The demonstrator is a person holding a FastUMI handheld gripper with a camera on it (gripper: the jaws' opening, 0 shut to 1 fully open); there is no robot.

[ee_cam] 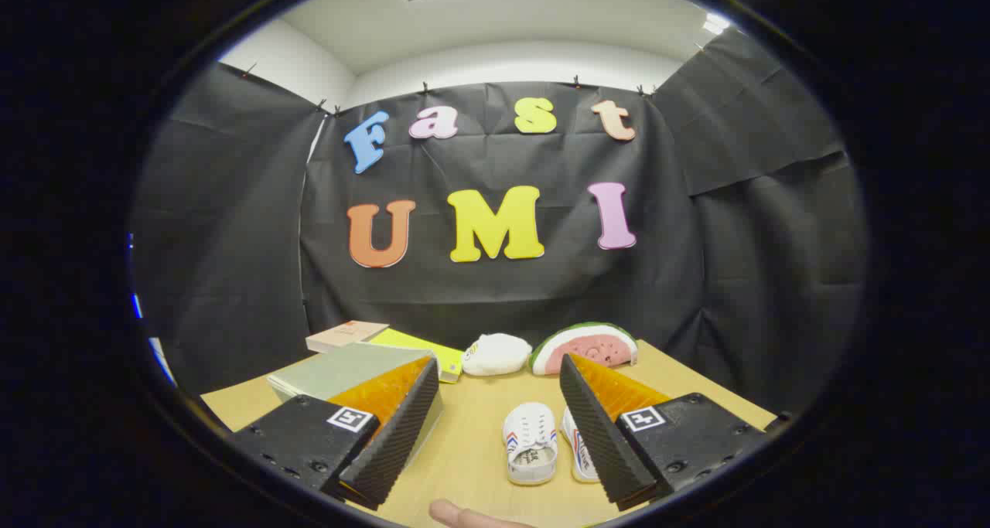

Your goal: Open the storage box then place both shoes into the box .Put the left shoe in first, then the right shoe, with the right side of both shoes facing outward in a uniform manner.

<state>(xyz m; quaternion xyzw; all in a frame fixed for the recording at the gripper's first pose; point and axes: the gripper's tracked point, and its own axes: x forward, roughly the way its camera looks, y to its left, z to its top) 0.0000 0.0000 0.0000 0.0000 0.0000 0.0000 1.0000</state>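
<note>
So we've got a wooden surface with everything laid out on it. Biggest thing is the box, a flat grey-green one with its lid down, sitting toward the left side and partly tucked behind our left finger. Right behind it, along the far edge, there's a yellow-green book and a tan book lying flat, touching or nearly so.

Our gripper hangs above the near edge with its fingers wide apart, nothing between the pads, not touching anything.

At the far edge near the middle we see a watermelon plush, and just left of it a white plush, the two nearly touching.

The shoes sit side by side between the fingers, toes pointing away from us: the left shoe in plain sight, the right shoe half hidden behind our right finger. Both are outside the box.

A fingertip pokes in at the near edge.
</note>
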